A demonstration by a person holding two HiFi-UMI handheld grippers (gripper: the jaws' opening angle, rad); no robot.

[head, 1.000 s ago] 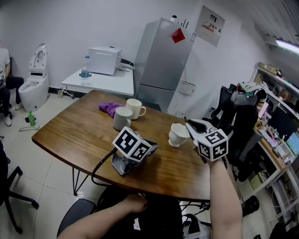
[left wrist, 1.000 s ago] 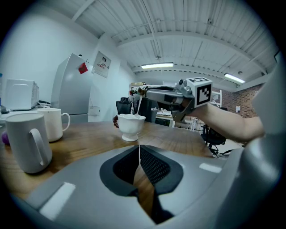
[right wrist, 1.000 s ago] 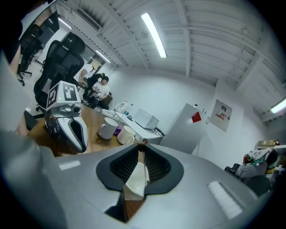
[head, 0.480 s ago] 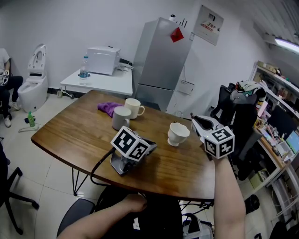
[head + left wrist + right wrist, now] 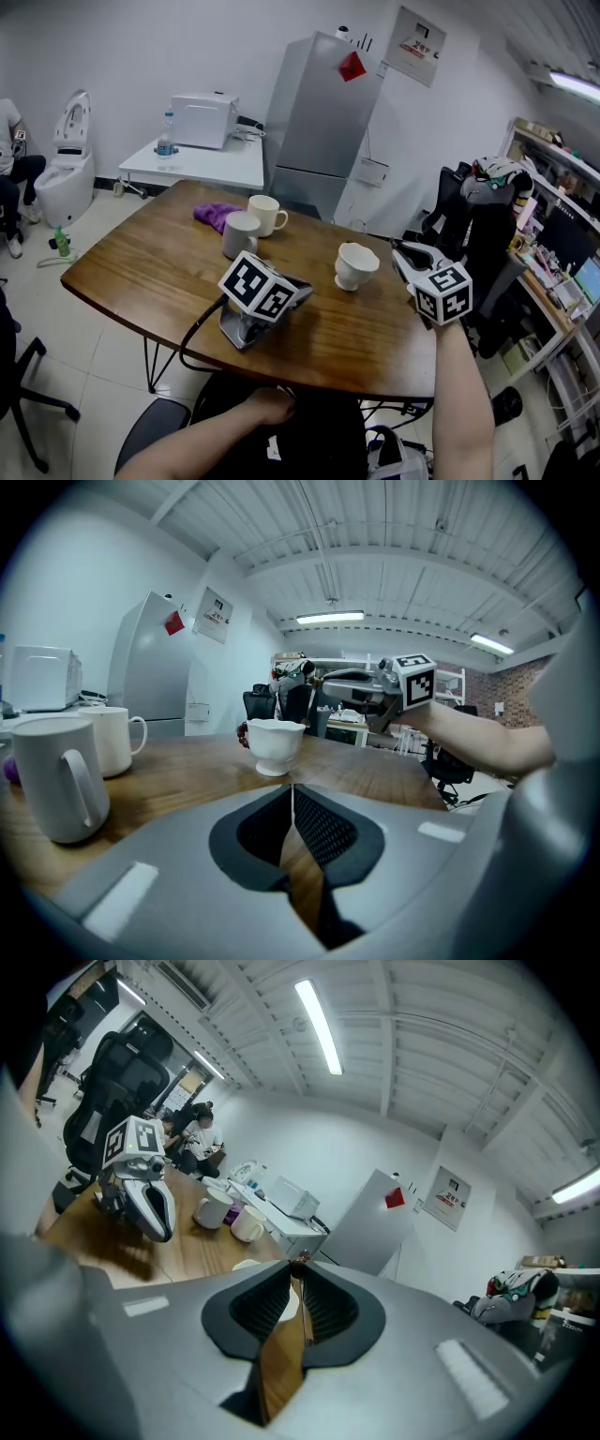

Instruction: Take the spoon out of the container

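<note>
**Operator:** Where's the spoon, and what are the tools doing?

**Observer:** Right tool point(image 5: 403, 253) is clamped on the spoon point(image 5: 299, 1269). The thin handle sits between the pads, with its small dark knob at the tips. You're holding it in the air to the right of the white footed cup point(image 5: 356, 265), apart from it, so I judge the spoon to be out of the container. Left tool point(image 5: 292, 794) lies on the bench point(image 5: 141, 262) with its jaws together and nothing in them.

**Operator:** How do I finish this well?

**Observer:** My judgement only. The handle is slim and may pivot in the pads, so hold the clamp firm and move slowly. Pick bare wood near you, well clear of the cup's rim, and lower the spoon until it rests flat. Only then part the jaws. Draw back along the handle's line so you don't flick it. The left tool isn't needed, and the cup looks steady on its foot.

**Operator:** Any writing to log?

**Observer:** Nothing legible.
- The wall poster point(image 5: 417, 42) has a red heading, too small to read.
- The red diamond point(image 5: 353, 66) on the fridge is unreadable.
- The water bottle point(image 5: 166, 136) label is blurred.
- The cubes on the tools carry black-and-white squares, not letters.
</note>
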